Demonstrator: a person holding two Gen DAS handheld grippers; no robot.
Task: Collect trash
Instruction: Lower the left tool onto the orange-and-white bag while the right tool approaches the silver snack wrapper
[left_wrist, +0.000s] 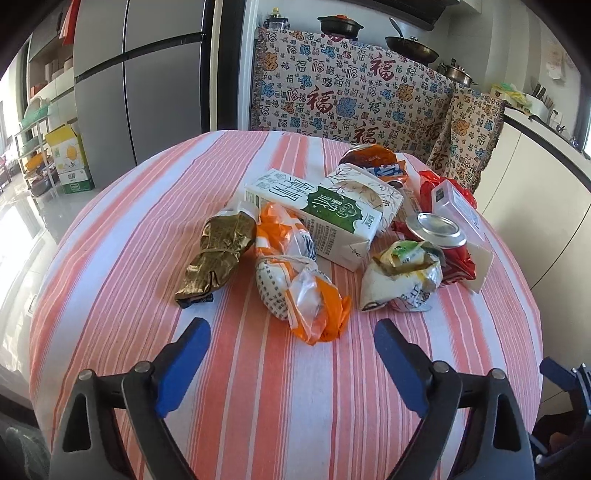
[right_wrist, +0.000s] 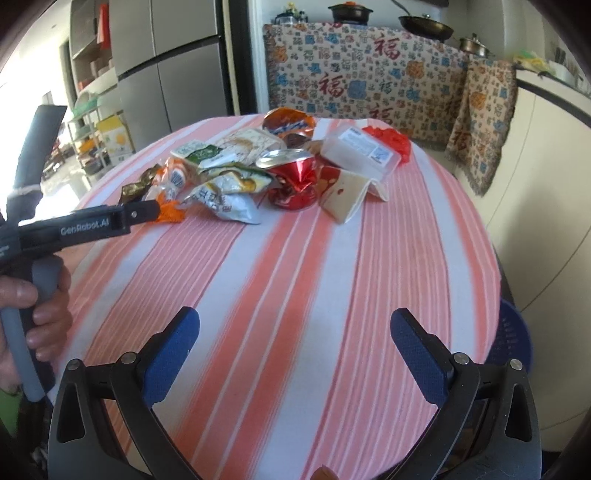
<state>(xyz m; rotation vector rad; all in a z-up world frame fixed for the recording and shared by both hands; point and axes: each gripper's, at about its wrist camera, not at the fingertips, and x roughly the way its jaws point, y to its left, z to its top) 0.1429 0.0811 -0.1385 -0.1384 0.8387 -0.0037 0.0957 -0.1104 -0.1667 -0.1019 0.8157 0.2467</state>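
Trash (left_wrist: 332, 229) lies heaped in the middle and right of the left wrist view, on the far side of the tabletop (left_wrist: 258, 387). The left gripper (left_wrist: 291, 332) hangs at the bottom of that frame, fingers spread wide with nothing between them; an orange wrapper (left_wrist: 314, 306) lies just above the gap, a gold foil packet (left_wrist: 218, 254) up to its left and a green-and-white carton (left_wrist: 314, 218) beyond. In the right wrist view the right gripper (right_wrist: 295, 325) is likewise spread and empty, well short of the pile, where a crushed red can (right_wrist: 295, 177) sits at centre. A striped pink-and-white cloth covers the tabletop. Behind stand a grey refrigerator (left_wrist: 147, 81) and a patterned drape (left_wrist: 351, 92).
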